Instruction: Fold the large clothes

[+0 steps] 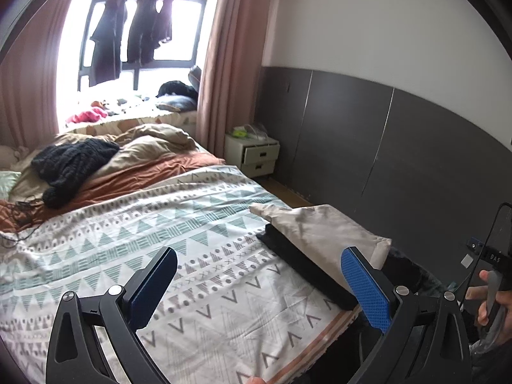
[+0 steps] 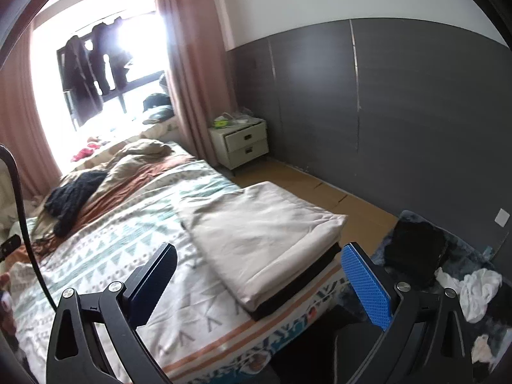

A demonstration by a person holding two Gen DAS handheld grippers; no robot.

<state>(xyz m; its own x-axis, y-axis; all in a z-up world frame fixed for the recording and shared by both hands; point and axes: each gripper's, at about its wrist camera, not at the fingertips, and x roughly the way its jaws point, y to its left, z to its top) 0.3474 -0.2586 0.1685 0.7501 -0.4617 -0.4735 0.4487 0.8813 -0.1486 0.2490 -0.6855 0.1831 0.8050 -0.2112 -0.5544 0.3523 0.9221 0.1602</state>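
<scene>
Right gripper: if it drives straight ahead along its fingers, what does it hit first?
Most likely the folded cream garment lying on a black folded one at the bed's edge. The right gripper is open and empty, and the stack sits right between its fingers, though depth is hard to judge.

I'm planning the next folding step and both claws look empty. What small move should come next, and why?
Probably reach the right claw down toward the loose white garment on the floor beside the bed. Both claws are open and hold nothing, the left claw hanging above the patterned sheet, while the beige folded piece already lies neatly on a black one at the bed's corner.
</scene>
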